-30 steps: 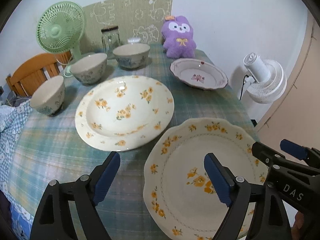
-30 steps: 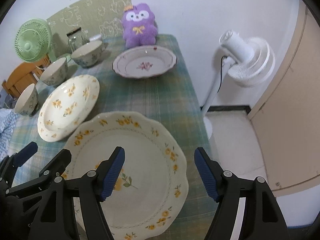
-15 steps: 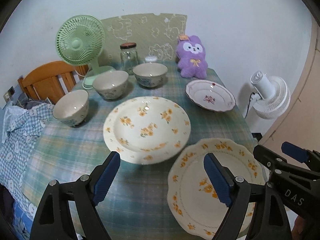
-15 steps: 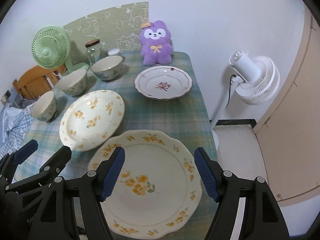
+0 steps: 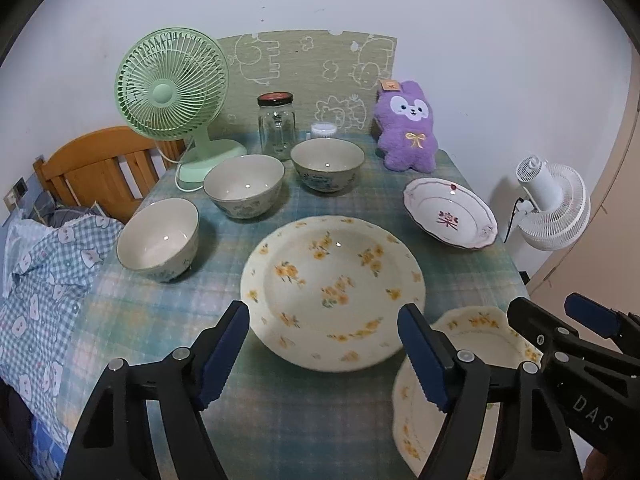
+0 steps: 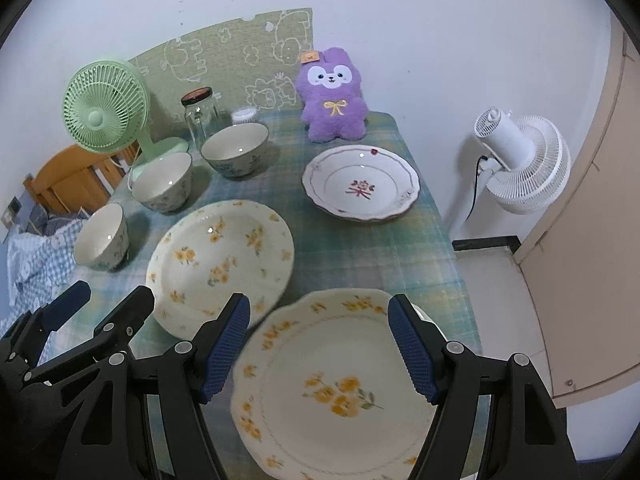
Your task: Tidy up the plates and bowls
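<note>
Both grippers have drawn back and upward from the table since a second ago, so the plates look smaller and more of the far wall shows. The left gripper (image 5: 324, 352) hangs above the near rim of the round cream plate with yellow flowers (image 5: 332, 292), its blue-padded jaws apart with nothing between them; they have just been closing a little. The right gripper (image 6: 320, 348) hovers over the scalloped cream plate with a yellow flower spray (image 6: 336, 388), jaws apart and touching nothing.

All the crockery lies on the green-and-blue plaid tablecloth (image 5: 132, 320). The scalloped plate sits at the near right corner, its edge just beside the round plate. The white shallow dish with a red motif (image 6: 360, 184) rests well apart, towards the far right. Three cream ceramic bowls stand in a curved row on the left: the nearest bowl (image 5: 158, 240), the middle bowl (image 5: 244, 186) and the far bowl (image 5: 327, 164). Behind them stand a mint-green desk fan (image 5: 172, 84), a clear glass jar with a dark lid (image 5: 276, 126) and a purple plush toy (image 5: 406, 128). A white floor fan (image 6: 524, 160) stands off the table's right side.
</note>
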The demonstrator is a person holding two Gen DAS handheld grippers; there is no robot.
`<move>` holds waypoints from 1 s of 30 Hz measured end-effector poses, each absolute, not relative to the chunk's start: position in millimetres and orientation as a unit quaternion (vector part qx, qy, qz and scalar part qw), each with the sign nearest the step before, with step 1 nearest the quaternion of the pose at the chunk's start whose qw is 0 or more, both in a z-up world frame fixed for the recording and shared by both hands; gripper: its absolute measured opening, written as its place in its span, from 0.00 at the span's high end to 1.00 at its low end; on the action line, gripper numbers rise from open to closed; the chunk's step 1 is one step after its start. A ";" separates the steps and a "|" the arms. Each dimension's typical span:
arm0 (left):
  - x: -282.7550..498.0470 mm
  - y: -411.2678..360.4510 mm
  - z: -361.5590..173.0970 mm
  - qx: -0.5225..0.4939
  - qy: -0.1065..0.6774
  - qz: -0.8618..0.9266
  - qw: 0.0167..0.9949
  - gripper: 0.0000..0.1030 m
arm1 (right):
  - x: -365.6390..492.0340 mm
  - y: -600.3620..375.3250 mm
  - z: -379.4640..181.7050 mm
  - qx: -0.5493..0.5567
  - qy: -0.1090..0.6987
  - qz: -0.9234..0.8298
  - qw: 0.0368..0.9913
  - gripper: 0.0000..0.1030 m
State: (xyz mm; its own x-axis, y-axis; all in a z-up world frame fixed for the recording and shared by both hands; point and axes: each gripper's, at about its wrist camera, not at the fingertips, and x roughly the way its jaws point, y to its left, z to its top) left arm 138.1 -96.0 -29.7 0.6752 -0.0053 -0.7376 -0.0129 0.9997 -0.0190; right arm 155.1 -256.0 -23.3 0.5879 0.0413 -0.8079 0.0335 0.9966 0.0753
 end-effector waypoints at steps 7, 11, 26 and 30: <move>161.9 -79.1 -33.9 -0.004 0.403 -0.004 0.915 0.31 | 178.4 -232.7 -26.3 0.041 0.448 -0.006 0.893 0.28; 175.2 -67.8 -40.3 -0.013 0.406 -0.001 0.914 0.32 | 192.2 -221.6 -31.9 0.037 0.445 -0.009 0.895 0.30; 218.6 -45.4 -80.9 -0.013 0.425 0.014 0.905 0.36 | 240.1 -193.8 -73.6 0.036 0.460 -0.011 0.887 0.34; 229.7 -43.2 -93.8 -0.013 0.431 0.013 0.902 0.37 | 251.8 -191.0 -86.1 0.033 0.467 -0.011 0.884 0.35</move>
